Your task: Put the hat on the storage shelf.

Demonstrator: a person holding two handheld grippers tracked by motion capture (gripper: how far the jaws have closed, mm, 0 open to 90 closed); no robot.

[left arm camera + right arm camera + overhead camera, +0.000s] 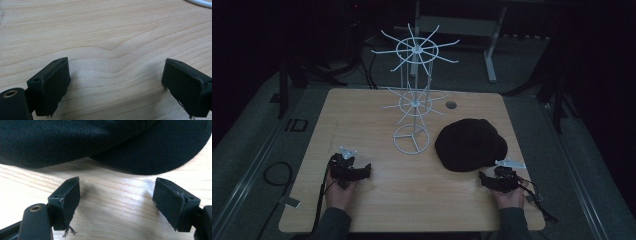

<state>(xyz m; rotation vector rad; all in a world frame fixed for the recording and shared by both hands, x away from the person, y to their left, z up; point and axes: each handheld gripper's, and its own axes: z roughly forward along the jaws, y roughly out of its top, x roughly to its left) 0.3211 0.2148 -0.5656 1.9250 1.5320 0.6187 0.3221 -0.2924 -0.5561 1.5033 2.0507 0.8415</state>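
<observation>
A dark flat cap (471,144) lies on the wooden table (362,115), right of centre, with its brim (160,152) toward the near right. A white wire rack (414,95) with two tiers of spoke arms stands mid-table on a ring base (411,139). My right gripper (497,179) rests open on the table just short of the cap's brim; its jaws stand wide apart over bare wood (116,195). My left gripper (351,170) lies open at the near left, jaws wide over bare wood (116,75), a curve of the rack's base ring (200,2) far ahead.
A small round cable hole (451,105) sits in the table's far right part. Dark floor, cables (272,175) and stand legs (489,55) surround the table. Bare wood lies between the two grippers along the near edge.
</observation>
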